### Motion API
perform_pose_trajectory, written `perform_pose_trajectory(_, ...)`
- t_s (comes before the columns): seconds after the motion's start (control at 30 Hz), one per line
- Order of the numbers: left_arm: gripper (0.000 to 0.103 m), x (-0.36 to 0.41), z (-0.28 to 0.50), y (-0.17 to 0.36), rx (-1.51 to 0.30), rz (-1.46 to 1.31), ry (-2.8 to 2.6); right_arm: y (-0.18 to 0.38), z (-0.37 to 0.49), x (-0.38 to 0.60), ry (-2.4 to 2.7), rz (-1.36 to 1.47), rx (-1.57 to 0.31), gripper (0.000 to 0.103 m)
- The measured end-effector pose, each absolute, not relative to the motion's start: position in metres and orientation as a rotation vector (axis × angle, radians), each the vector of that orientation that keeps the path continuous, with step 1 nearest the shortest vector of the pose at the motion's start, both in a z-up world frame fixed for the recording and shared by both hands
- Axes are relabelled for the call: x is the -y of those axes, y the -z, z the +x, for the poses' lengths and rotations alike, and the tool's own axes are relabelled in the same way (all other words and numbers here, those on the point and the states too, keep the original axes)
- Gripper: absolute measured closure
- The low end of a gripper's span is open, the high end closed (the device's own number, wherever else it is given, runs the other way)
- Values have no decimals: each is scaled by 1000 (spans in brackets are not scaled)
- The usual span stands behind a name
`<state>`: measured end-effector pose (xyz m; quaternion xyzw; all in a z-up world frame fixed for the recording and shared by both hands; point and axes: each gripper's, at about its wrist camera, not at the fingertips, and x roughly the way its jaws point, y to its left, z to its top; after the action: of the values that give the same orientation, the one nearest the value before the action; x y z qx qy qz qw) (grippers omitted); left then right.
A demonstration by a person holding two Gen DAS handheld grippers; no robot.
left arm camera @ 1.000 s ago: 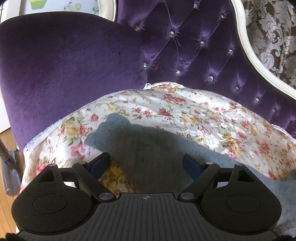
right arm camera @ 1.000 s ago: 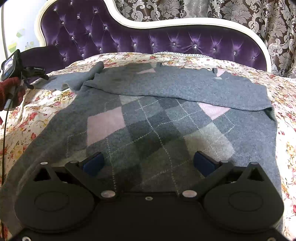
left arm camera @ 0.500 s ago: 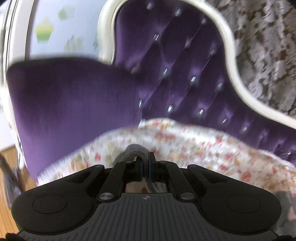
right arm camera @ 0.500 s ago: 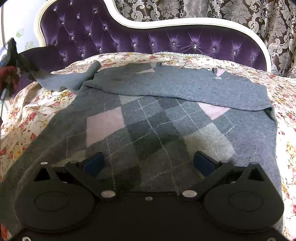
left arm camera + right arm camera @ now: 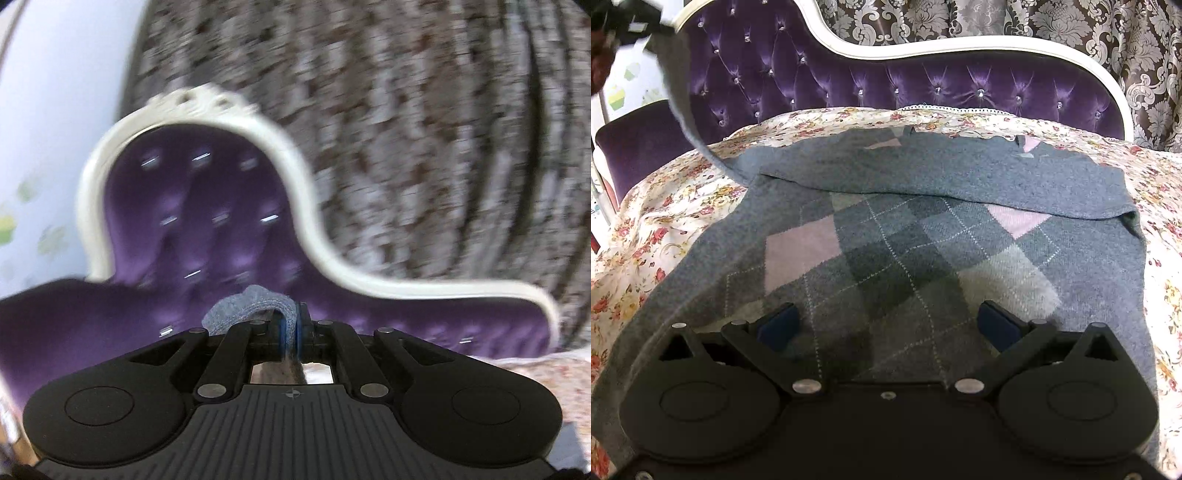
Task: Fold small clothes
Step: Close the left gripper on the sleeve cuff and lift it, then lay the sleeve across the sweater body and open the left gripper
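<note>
A grey argyle sweater (image 5: 886, 251) with pink diamonds lies flat on the floral cover, its top part folded down. My left gripper (image 5: 291, 328) is shut on the end of the grey sleeve (image 5: 251, 302) and holds it high in the air. In the right wrist view the lifted sleeve (image 5: 679, 99) stretches up to the top left corner, where the left gripper (image 5: 624, 22) shows blurred. My right gripper (image 5: 886, 326) is open and empty, low over the sweater's lower middle.
The floral cover (image 5: 665, 206) drapes a purple tufted sofa (image 5: 923, 88) with a white frame (image 5: 960, 46). A purple armrest (image 5: 639, 144) stands at the left. Patterned curtains (image 5: 1071, 26) hang behind.
My left gripper closed on the sleeve end and lifted it up from the cover, tilting its view upward. The right gripper has not moved.
</note>
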<state>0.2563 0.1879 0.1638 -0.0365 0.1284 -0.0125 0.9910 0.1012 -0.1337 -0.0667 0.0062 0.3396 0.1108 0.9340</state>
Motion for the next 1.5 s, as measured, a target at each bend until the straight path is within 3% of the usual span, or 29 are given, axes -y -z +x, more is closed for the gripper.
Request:
perform_pose_trajectory(0.33,98,-48,253,-178,-223,-49,324,66,100,140,-244,58,-681,0)
perform_pose_trajectory(0.73,96,94,272,-84,-439,-96,561,66,99,147,-261,115,-667,0)
perform_pose_trajectory(0.77,94,99,273,-77,-467,-97,573,66,99,148,-262,118,-667,0)
perform_pose_trajectory(0.83,66,106,276,-64,-519,-98,590,65,99,148,-263,123,-666,0)
perform_pose_trajectory(1.03,33,103,264,-56,-498,-58,601,65,99,148,-262,123,-667,0)
perform_pose_trajectory(1.27,31,70,250,-49,-458,32,486,64,99,148,-259,117,-670,0)
perform_pose_trajectory(1.5,31,-2,250,3,-588,26,216,65,99,146,-254,103,-673,0)
